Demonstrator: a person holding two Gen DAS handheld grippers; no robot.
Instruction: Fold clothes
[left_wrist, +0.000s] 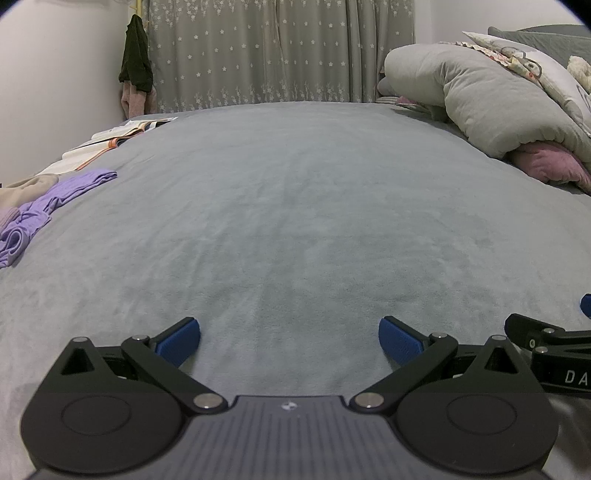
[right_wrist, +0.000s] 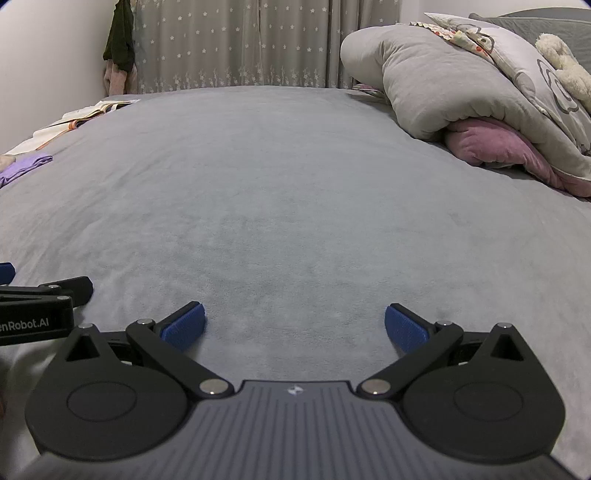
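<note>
Left gripper (left_wrist: 289, 341): nearest the left wrist camera; black linkage arms with blue pads (left_wrist: 179, 341), jaws spread wide, nothing between them; it hangs low over bare bed cover.
Right gripper (right_wrist: 294, 328): nearest the right wrist camera; same build, jaws spread wide, holding nothing; its black arm also shows at the right edge of the left wrist view, just beside the left gripper.
Bed cover (left_wrist: 295, 221): grey, plush, smooth; fills the middle of both views.
Purple garment (left_wrist: 44, 210): the clothing to be folded; lies crumpled at the left edge of the bed, well apart from both grippers; in the right wrist view only a small part (right_wrist: 22, 168) shows at the far left.
Beige cloth (left_wrist: 26, 190): lies just behind the purple garment, touching it.
Open book (left_wrist: 122, 134): lies at the far left edge of the bed, beyond the garments.
Grey quilt (left_wrist: 476, 99): bundled at the far right, resting on a pink cushion (right_wrist: 491, 144).
Patterned pillow (right_wrist: 517, 51): leans on top of the quilt.
Curtain (left_wrist: 258, 51): grey with white stars, behind the bed.
Dark garment (left_wrist: 136, 55): hangs at the wall, left of the curtain.
</note>
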